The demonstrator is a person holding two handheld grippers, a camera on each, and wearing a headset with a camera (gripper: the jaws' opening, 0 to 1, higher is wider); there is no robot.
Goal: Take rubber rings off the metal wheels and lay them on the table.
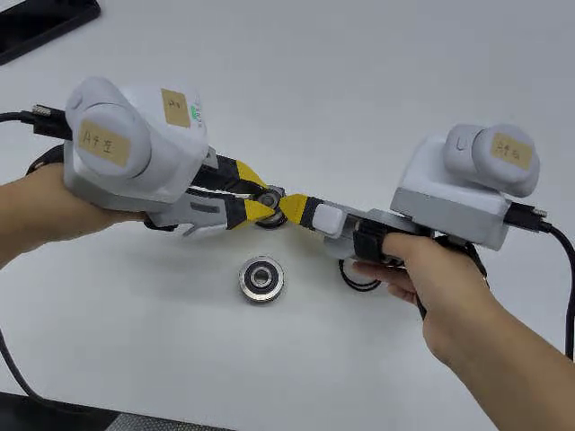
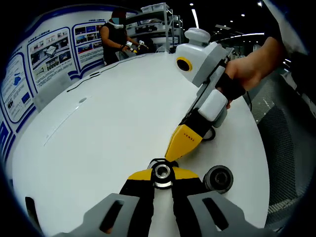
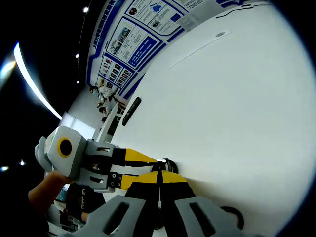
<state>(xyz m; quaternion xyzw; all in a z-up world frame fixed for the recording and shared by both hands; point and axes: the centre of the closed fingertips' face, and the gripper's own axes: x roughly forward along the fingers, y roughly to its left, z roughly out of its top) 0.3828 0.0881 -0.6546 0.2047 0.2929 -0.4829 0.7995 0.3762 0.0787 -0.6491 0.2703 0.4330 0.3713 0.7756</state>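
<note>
Leaving one metal wheel (image 1: 261, 278), with its black rubber ring (image 1: 245, 280) on, lying flat on the white surface (image 1: 359, 90), nearest to the person. Leaving a loose rubber ring (image 1: 358, 288) on the surface near it, partly under the right hand (image 1: 431, 274). Clamping the left claw (image 1: 260, 203) on a second wheel (image 1: 268, 196), between the two hands, a little farther. Pressing the right claw (image 1: 289, 207) together, with the yellow tips touching the rim of this held wheel; not being able to tell whether pinching its ring. Having a flat black object (image 1: 40, 22) at the far corner of the surface.
</note>
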